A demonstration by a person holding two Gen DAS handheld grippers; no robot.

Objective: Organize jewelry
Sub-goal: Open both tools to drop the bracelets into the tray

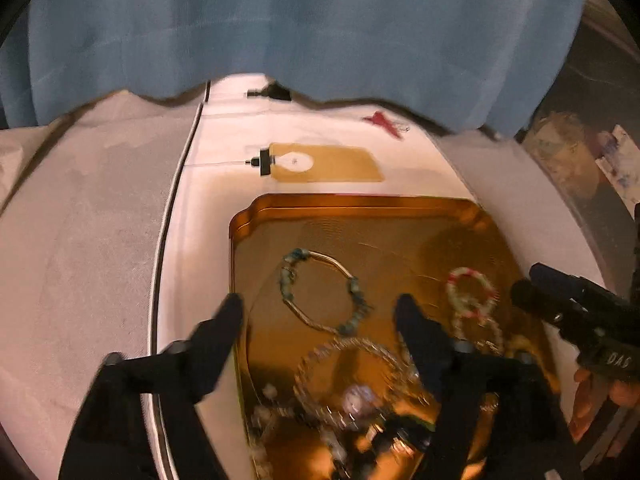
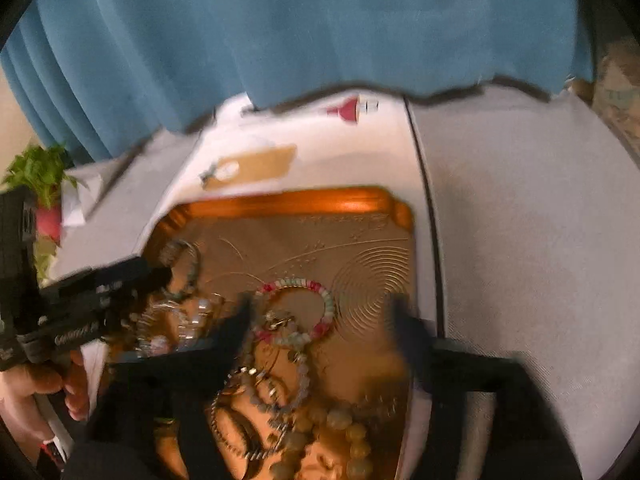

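A gold metal tray (image 1: 360,208) holds several bracelets and bead strings. A turquoise-and-silver bracelet (image 1: 320,292) lies in its middle, a pink-and-white bead bracelet (image 1: 472,292) to the right. My left gripper (image 1: 320,308) is open and empty, hovering over the tray's left part. In the right wrist view the tray (image 2: 304,200) shows the pink-and-green bead bracelet (image 2: 296,312) between my open right gripper's (image 2: 320,312) fingers, which hover above it. Yellow beads (image 2: 344,424) and chain bracelets (image 2: 248,412) lie nearer. The left gripper (image 2: 160,276) shows at left, the right gripper (image 1: 524,284) at right.
The tray sits on a white cloth (image 1: 208,200) over a grey surface (image 1: 80,240). A tan card with a black clip (image 1: 324,162) and a red tassel (image 1: 384,122) lie behind the tray. A blue curtain (image 1: 320,20) hangs at the back. A green plant (image 2: 40,172) stands far left.
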